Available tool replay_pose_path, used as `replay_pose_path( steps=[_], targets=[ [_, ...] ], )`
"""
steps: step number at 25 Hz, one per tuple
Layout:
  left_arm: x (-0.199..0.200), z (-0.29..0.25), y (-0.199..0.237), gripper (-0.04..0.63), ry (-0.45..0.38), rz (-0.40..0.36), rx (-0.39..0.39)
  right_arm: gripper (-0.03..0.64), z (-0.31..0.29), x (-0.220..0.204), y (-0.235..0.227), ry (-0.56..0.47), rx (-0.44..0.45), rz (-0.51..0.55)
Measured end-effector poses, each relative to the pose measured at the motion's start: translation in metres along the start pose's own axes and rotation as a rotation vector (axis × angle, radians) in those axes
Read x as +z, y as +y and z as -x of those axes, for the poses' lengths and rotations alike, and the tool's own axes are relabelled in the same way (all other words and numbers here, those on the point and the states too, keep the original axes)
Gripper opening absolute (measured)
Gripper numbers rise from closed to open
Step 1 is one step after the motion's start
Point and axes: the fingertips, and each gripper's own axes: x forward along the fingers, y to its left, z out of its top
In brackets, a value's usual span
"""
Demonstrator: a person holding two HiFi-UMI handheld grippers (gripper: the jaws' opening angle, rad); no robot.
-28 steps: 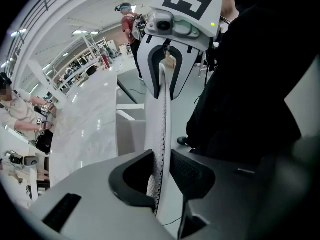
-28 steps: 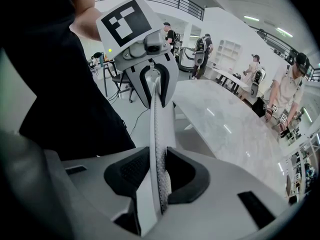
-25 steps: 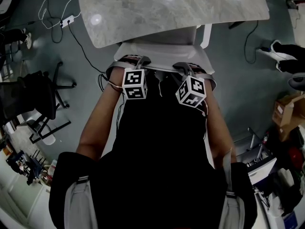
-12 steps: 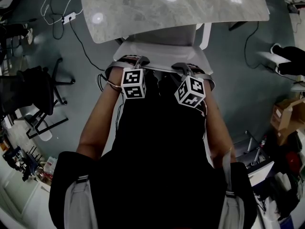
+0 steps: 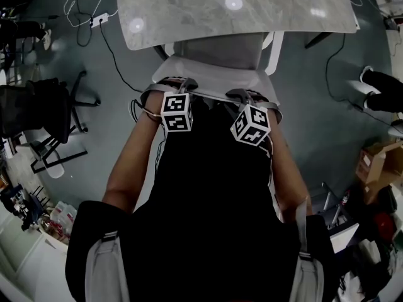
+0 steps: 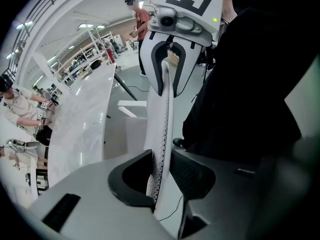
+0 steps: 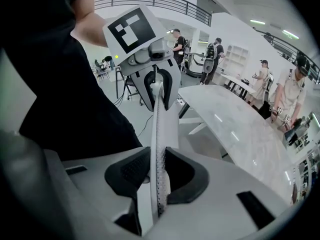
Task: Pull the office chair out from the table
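Grey floor (image 5: 302,106) is showing all round the marble table (image 5: 239,5). The chair (image 5: 217,52) is sitting with its seat tucked part-way beneath the near edge and its back toward us. We are holding the back (image 6: 161,119) by its top rim. The left gripper (image 6: 161,171) is pinching the thin perforated panel from both sides, its jaws only a panel's thickness apart. The right gripper (image 7: 157,176), whose jaws have just been closing, is clamping the same rim further along.

We are judging the chair fairly heavy, though likely rolling freely if it has casters, which we cannot see. The panel is looking thin and springy, so it will probably be flexing before the base follows. Its smooth surface could be slipping through the pads under a sharp tug. Gripping the stiffer rim with both jaws and drawing evenly toward us is looking like the sound way.
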Motion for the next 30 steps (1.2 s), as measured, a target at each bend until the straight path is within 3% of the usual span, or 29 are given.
replay_pose_path(
  steps=[11,30],
  targets=[
    [0.023,0.003,-0.048,0.115,-0.048,0.040,-0.004,0.101,0.014,-0.021,0.042,0.045,0.010,0.002],
    [0.064,0.006,-0.139,0.117,-0.097,0.094,0.001,0.103,0.044,-0.060,0.125,0.099,-0.060,-0.049]
  ],
)
